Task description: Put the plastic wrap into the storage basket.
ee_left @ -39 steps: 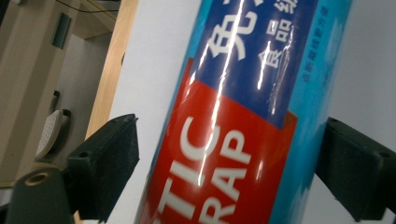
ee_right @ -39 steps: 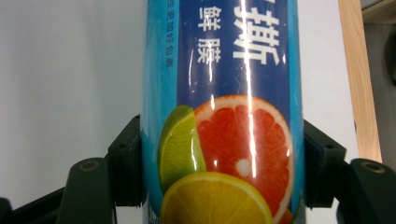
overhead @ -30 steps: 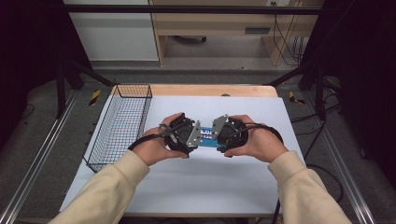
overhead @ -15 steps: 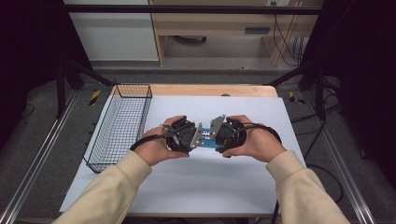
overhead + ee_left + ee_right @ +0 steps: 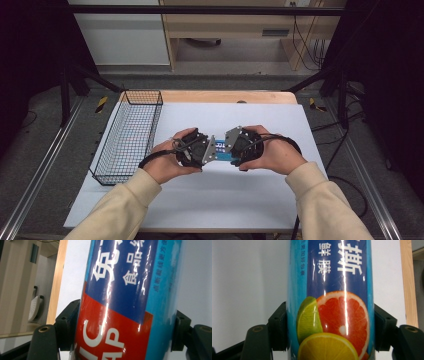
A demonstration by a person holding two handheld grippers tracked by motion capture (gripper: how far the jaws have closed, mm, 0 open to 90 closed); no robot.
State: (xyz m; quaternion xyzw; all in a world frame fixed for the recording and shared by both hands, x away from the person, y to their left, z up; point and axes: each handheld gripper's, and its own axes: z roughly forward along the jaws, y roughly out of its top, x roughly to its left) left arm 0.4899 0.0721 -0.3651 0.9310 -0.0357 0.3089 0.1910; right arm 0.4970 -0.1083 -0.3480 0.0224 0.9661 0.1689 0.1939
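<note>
1. The box (image 5: 223, 152) lies on the white counter (image 5: 250, 200), near its middle, held between both grippers.
2. Left gripper (image 5: 194, 149): its fingers (image 5: 66, 325) clamp the box's red-and-blue end.
3. Right gripper (image 5: 243, 145): its fingers (image 5: 278, 327) clamp the end printed with citrus fruit.
4. A wire basket (image 5: 127, 135) stands to the left, apart from the hands.

cling-film box (image 5: 223, 155) | long, glossy blue, red band at one end, citrus picture at the other (image 5: 332, 325) | lying flat on white surface (image 5: 240, 200) | clamped at both ends
</note>
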